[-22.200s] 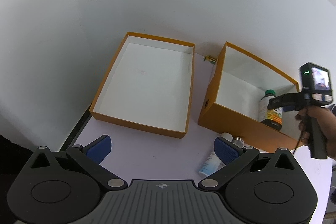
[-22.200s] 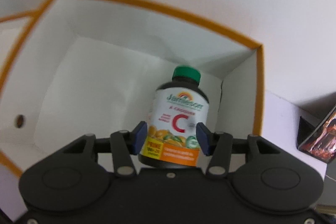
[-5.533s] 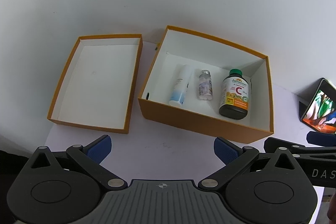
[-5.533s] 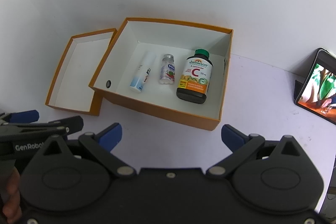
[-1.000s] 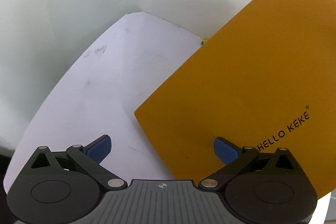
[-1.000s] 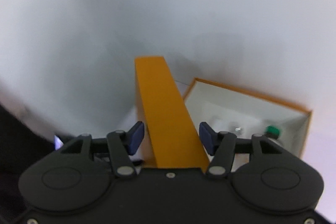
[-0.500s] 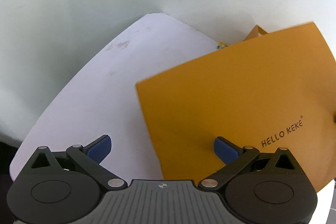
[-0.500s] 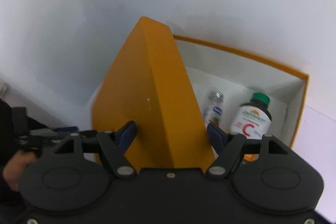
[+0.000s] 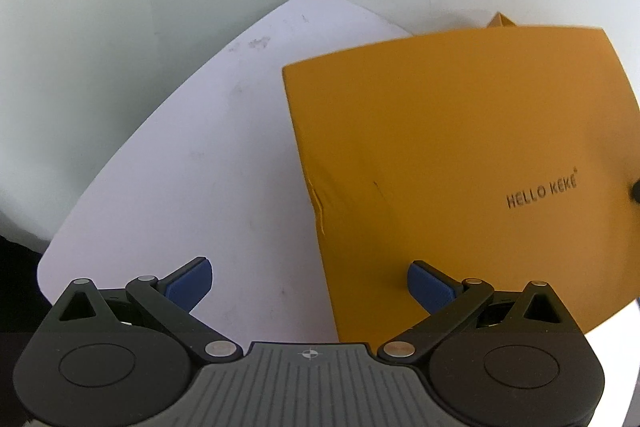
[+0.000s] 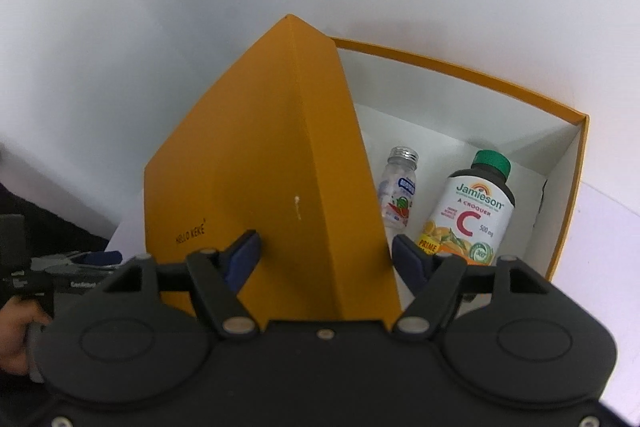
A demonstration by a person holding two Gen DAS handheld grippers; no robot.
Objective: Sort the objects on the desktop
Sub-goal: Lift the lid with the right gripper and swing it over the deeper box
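The orange box lid (image 10: 280, 163), marked HELLO KEKE, lies tilted over the left part of the orange box (image 10: 568, 187). My right gripper (image 10: 326, 259) straddles the lid's near edge with its jaws apart, and the blue pads stand clear of the lid's sides. Inside the box stand a Jamieson vitamin C bottle (image 10: 472, 211) and a small clear bottle (image 10: 400, 191). In the left wrist view the lid (image 9: 460, 167) fills the right side. My left gripper (image 9: 310, 281) is open, its right pad (image 9: 430, 285) over the lid's near corner.
The white table (image 9: 208, 155) runs out to the left, with its curved edge and a white wall behind. My left gripper also shows in the right wrist view (image 10: 80, 261) at the far left, held by a hand.
The lid has swung lower and flatter over the box. My right gripper's jaws have opened wider around its edge. The left gripper has stayed open.
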